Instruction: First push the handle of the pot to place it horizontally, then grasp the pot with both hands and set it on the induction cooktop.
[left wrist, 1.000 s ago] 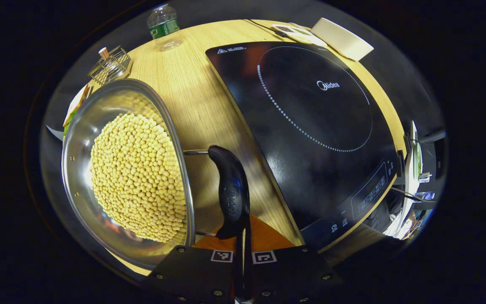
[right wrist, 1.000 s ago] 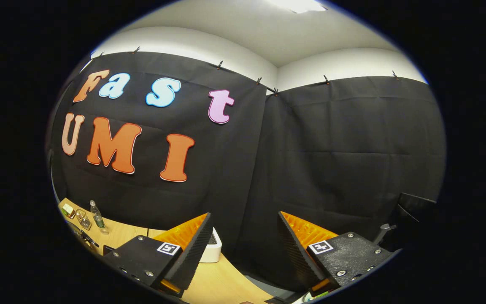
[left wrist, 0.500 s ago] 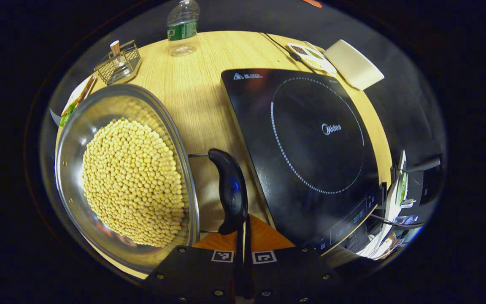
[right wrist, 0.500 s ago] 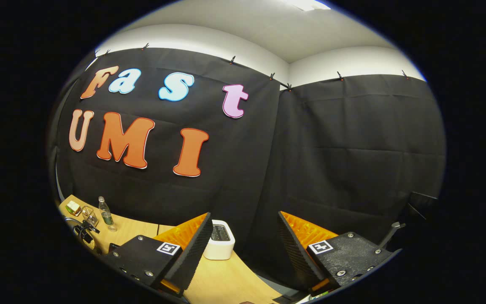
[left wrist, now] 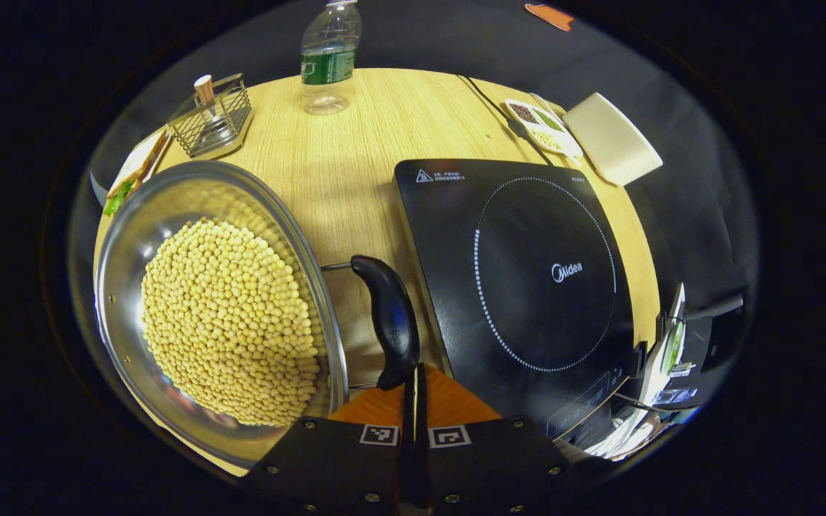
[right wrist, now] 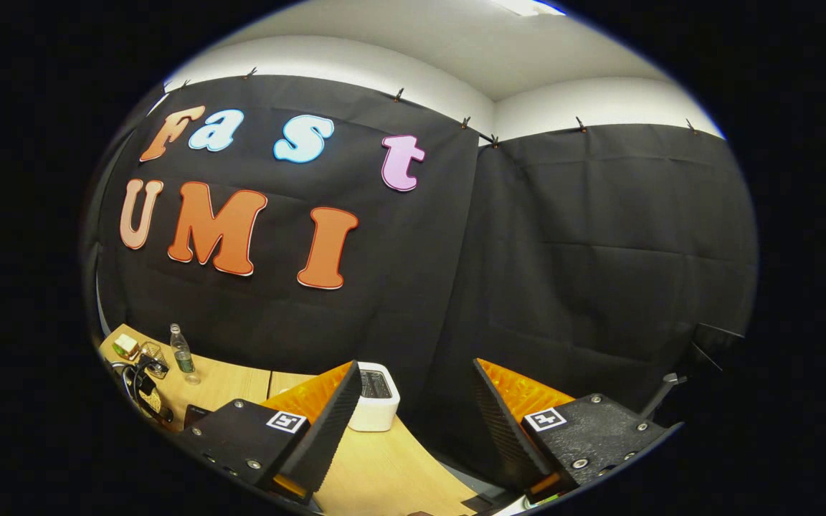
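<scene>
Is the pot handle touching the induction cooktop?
Apart. The left gripper view shows bare wooden table between the pot handle and the induction cooktop.

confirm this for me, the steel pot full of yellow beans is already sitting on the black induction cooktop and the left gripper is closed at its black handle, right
Not quite. In the left gripper view the steel pot of yellow beans sits on the wooden table, beside the black induction cooktop, not on it. The rest holds: the left gripper is closed at the pot's black handle.
</scene>
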